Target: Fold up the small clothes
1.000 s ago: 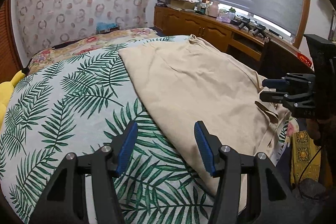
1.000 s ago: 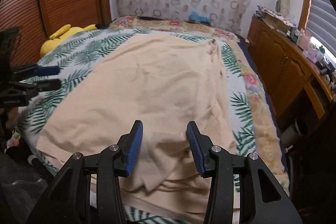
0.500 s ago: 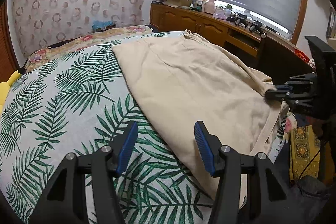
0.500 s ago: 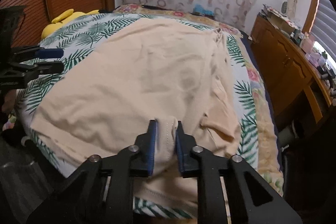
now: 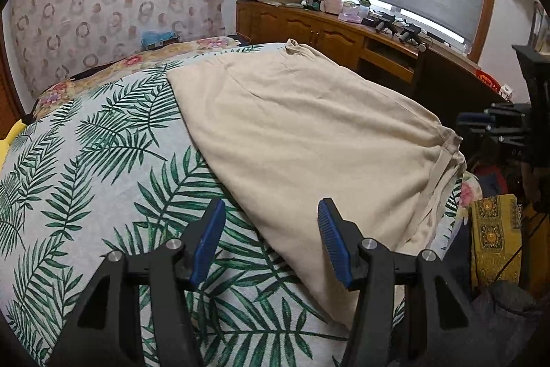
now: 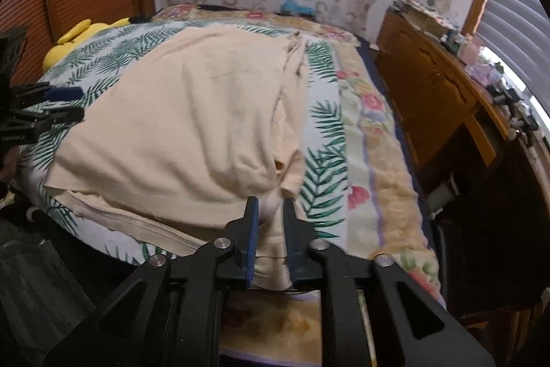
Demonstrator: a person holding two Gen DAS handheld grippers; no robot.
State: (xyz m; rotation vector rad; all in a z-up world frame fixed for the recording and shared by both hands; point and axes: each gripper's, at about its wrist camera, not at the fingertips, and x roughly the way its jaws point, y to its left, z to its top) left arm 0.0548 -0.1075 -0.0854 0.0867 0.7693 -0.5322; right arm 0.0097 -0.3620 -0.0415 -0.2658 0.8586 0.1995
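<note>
Now: cream garment (image 6: 192,112) spread flat across palm-leaf bedspread (image 5: 86,167), one sleeve-like flap bunched at near right edge. Right gripper (image 6: 270,212) at that bunch, jaws narrow and opening, fabric fold between blue pads; probably touching cloth on both sides, though motion blur hides real contact. Left gripper (image 5: 271,229) above near left edge of garment, jaws well apart, gripping nothing. Yellow plush toy (image 6: 79,36) near wooden headboard.
</note>
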